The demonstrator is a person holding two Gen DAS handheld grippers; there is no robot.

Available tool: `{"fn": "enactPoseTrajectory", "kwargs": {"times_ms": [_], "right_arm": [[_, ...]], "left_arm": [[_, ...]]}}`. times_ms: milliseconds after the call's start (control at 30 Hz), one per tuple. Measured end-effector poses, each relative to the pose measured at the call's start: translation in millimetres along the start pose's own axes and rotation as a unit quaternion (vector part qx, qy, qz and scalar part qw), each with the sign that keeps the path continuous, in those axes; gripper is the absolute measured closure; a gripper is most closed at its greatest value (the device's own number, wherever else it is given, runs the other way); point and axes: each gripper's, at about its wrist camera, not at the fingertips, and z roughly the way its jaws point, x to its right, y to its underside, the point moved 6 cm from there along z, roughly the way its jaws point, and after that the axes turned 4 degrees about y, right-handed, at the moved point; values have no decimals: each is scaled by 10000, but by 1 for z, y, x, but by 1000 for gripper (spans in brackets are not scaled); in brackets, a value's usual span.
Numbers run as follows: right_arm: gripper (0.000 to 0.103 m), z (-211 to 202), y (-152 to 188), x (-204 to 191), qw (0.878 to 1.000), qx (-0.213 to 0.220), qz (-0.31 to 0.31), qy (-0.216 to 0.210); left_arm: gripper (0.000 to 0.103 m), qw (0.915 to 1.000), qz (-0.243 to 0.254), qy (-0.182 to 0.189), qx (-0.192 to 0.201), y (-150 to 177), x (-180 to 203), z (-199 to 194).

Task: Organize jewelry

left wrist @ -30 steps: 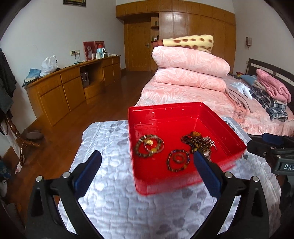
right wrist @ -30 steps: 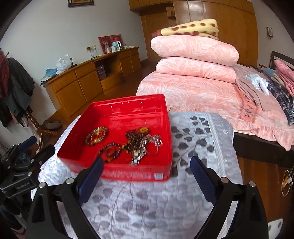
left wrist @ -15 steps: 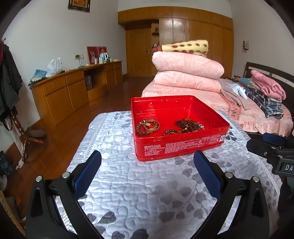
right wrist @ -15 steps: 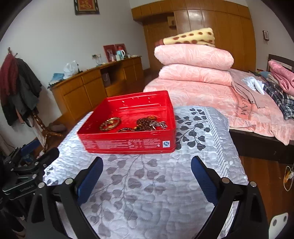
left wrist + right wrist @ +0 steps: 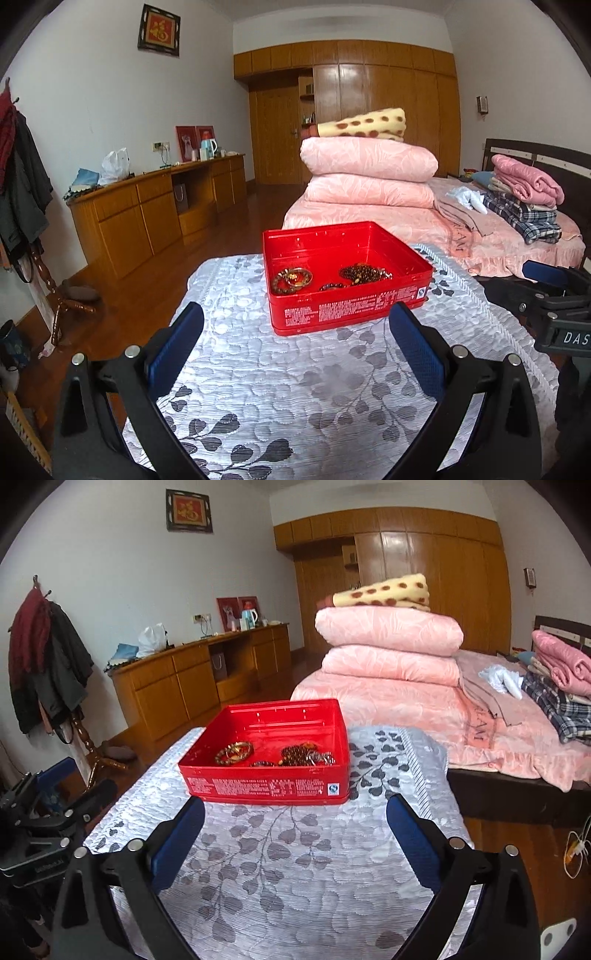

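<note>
I hold my left gripper (image 5: 295, 328) over the grey leaf-patterned cloth (image 5: 280, 391) with its blue pads (image 5: 413, 350) spread wide and nothing between them. Just ahead of its fingertips, slightly toward the right finger, sits the red tin (image 5: 347, 310), open-topped and resting flat on the cloth. Inside it lie a ring of amber-brown beads (image 5: 292, 280) ahead and to the left, a smaller dark bracelet (image 5: 332, 285) against the near wall, and a heap of dark beads (image 5: 364, 274) to the right. My right gripper (image 5: 295, 814) is likewise fully parted and empty, the tin standing just beyond its tips and a little toward its left finger (image 5: 179, 845). Far ahead of both, folded pink quilts (image 5: 388, 646) are stacked on the bed (image 5: 399, 701).
</note>
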Motion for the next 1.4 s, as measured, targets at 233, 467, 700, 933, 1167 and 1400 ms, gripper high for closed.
{"fn": "enactPoseTrajectory", "kwargs": {"times_ms": [233, 467, 700, 933, 1167, 1400], "right_arm": [[6, -25, -8, -7, 9988, 417, -226, 70], [6, -43, -16, -16, 9972, 656, -349, -2], [6, -58, -19, -21, 9953, 891, -382, -62], [6, -71, -23, -23, 9934, 1089, -366, -55], [6, -85, -26, -27, 9902, 1330, -429, -36], [6, -91, -29, -28, 9891, 1411, -416, -32]], "left_arm": [[6, 9997, -22, 27, 225, -9, 4, -19], [6, 9991, -34, 31, 420, -16, 8, -35], [6, 9983, -49, 27, 579, -22, 9, -49], [6, 9971, -78, 56, 759, -26, 10, -63], [6, 9951, -104, 51, 980, -30, 10, -74], [6, 9935, -89, 86, 1133, -32, 11, -81]]}}
